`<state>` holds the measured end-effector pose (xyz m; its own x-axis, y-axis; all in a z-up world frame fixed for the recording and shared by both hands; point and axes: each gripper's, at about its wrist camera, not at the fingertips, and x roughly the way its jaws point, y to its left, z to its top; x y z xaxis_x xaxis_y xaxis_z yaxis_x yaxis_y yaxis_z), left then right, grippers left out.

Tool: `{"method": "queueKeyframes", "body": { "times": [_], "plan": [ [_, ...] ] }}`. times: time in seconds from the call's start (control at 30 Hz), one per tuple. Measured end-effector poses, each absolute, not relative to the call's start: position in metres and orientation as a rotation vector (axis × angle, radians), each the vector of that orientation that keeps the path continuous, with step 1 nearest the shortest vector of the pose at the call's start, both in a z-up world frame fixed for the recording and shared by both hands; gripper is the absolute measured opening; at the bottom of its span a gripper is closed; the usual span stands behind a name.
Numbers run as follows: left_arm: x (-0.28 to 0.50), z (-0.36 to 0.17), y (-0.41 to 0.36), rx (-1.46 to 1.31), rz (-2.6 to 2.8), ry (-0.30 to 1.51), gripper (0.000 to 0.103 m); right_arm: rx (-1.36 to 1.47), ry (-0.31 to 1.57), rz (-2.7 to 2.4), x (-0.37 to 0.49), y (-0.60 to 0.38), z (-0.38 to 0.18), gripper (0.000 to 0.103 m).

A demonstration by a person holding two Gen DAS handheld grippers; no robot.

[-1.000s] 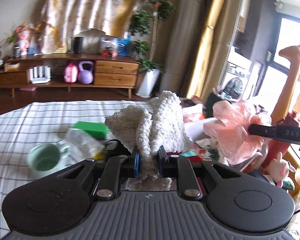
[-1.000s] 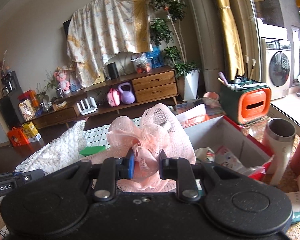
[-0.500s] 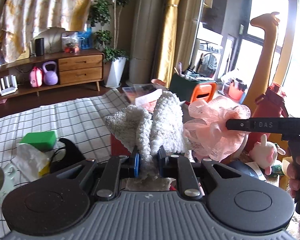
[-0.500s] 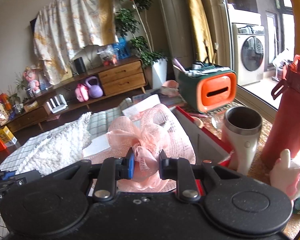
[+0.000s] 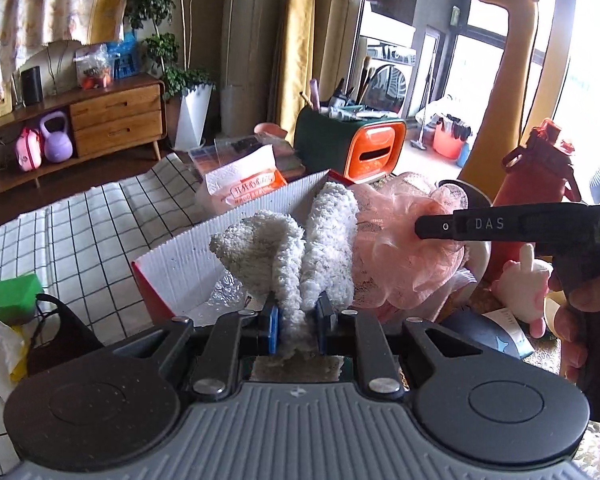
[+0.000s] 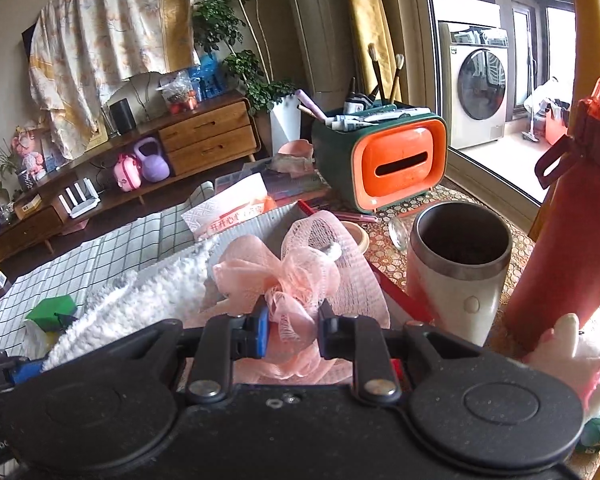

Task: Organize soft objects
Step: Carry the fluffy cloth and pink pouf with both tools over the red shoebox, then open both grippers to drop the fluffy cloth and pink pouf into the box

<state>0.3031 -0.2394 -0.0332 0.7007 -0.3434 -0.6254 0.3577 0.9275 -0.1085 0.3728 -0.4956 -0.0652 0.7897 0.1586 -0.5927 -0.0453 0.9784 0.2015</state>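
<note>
My left claw (image 5: 296, 322) pinches a fluffy white towel (image 5: 300, 248), bunched into upright folds. My right claw (image 6: 292, 330) pinches a pale pink mesh bath pouf (image 6: 296, 276), ruffled and netted. Both hang side by side over a box (image 5: 204, 264) with white ribbed walls and a red rim; crinkled clear plastic lies inside. The table (image 5: 80, 232) wears a white cloth with a black grid. Beyond stands a wooden sideboard (image 6: 204, 140).

A checked white tablecloth (image 5: 80, 236) covers the table, bearing a green sponge block (image 5: 10, 298) at nine o'clock and a white corrugated box (image 5: 228, 248) at centre.
</note>
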Motion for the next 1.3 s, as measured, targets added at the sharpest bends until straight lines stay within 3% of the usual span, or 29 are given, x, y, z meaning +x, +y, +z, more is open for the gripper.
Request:
{"method": "queueKeyframes", "body": {
  "times": [0.73,1.3],
  "plan": [
    [0.37,-0.094,-0.261,0.017,-0.43,0.902,0.017,0.159,0.722,0.103,0.415,-0.477,-0.105,0.025],
    [0.361,-0.088,-0.263,0.055,-0.406,0.896,0.019,0.178,0.716,0.095,0.4,-0.475,-0.095,0.045]
  ]
}}
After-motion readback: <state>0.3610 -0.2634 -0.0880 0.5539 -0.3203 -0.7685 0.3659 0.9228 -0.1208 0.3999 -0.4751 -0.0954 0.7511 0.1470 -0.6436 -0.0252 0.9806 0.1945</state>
